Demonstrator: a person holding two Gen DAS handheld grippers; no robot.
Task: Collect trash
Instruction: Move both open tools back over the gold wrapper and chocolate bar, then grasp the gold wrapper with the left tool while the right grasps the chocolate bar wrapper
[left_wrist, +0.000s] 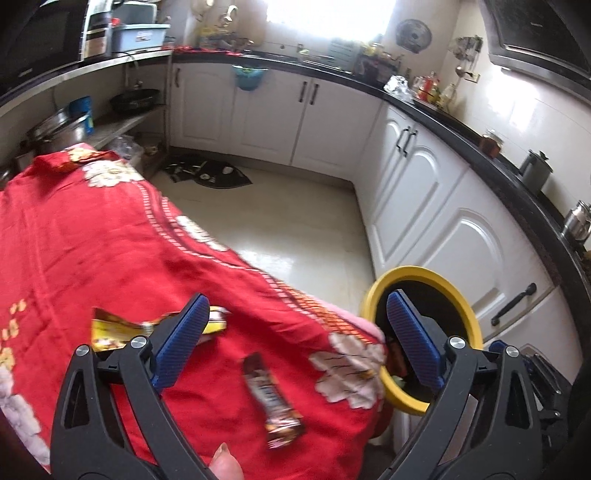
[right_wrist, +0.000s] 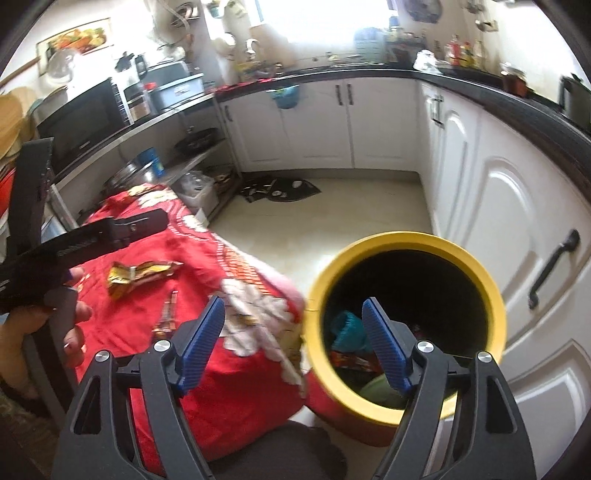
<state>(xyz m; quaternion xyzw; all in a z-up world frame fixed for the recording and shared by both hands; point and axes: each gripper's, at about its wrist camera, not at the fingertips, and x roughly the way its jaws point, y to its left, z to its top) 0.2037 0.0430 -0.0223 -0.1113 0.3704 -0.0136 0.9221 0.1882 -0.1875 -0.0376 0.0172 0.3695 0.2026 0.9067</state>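
Note:
A brown snack-bar wrapper (left_wrist: 275, 404) lies on the red floral tablecloth (left_wrist: 110, 240), just below and between my open left gripper's (left_wrist: 295, 306) blue fingers. A crumpled yellow wrapper (left_wrist: 122, 330) lies partly behind the left finger. Both wrappers show in the right wrist view, the yellow one (right_wrist: 138, 275) and the brown one (right_wrist: 168, 314). A yellow bin (right_wrist: 406, 325) stands on the floor at the table's right edge, with several wrappers inside. My right gripper (right_wrist: 293, 310) is open and empty, over the bin's near rim. The bin also shows in the left wrist view (left_wrist: 421, 339).
White kitchen cabinets (left_wrist: 424, 206) with a black countertop run behind and to the right of the bin. A steel shelf with pots (left_wrist: 59, 129) stands beyond the table's far end. A dark mat (left_wrist: 210, 175) lies on the cream floor.

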